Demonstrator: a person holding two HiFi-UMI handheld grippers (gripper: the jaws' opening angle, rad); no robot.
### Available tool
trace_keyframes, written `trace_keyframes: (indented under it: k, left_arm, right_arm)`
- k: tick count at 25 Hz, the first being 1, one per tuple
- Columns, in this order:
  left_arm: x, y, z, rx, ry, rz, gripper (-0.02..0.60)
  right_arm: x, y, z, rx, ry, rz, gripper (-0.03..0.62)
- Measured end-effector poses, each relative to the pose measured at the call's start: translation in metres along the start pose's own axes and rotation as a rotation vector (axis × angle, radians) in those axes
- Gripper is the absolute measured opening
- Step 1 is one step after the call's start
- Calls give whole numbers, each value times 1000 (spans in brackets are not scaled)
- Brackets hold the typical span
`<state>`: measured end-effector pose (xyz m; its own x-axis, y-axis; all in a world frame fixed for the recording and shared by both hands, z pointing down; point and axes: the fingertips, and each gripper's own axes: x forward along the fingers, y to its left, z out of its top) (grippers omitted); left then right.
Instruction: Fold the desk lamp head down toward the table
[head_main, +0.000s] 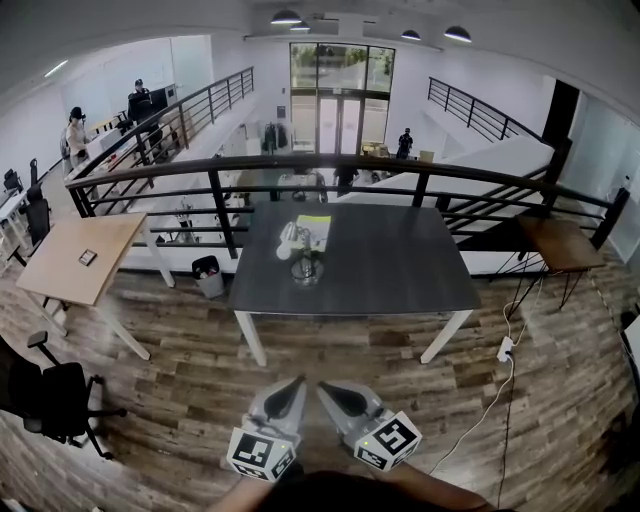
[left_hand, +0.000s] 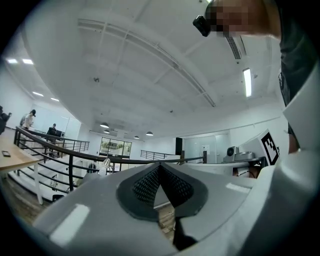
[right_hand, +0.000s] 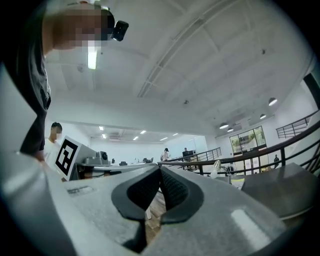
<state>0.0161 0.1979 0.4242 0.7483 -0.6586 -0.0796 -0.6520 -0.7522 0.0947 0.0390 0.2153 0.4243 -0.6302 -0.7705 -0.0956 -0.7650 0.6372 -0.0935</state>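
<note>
A small white desk lamp (head_main: 291, 243) stands on its round base near the back middle of the dark table (head_main: 400, 270). It is well ahead of both grippers. My left gripper (head_main: 297, 381) and right gripper (head_main: 323, 389) are held side by side low over the wooden floor, short of the table's front edge. Both are shut with nothing between the jaws. In the left gripper view the gripper (left_hand: 160, 165) points level, and the lamp (left_hand: 106, 162) shows small beyond the railing. The right gripper (right_hand: 160, 167) likewise points level, with the lamp (right_hand: 216, 168) far off to its right.
A yellow-green pad (head_main: 316, 229) lies behind the lamp. A black railing (head_main: 330, 165) runs behind the table. A wooden desk (head_main: 80, 255), a waste bin (head_main: 208, 276) and a black office chair (head_main: 50, 395) are at the left. A power strip with its cable (head_main: 505, 349) lies at the right.
</note>
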Motion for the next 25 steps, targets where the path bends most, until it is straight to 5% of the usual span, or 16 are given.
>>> trace_keyframes:
  k: [11, 25]
  left_arm:
    - [39, 48, -4, -31, 5, -33, 2]
    - [109, 183, 12, -42, 27, -163, 2]
  right_arm:
    - [45, -41, -10, -2, 2, -57, 2]
    - [198, -100, -23, 40, 67, -109, 2]
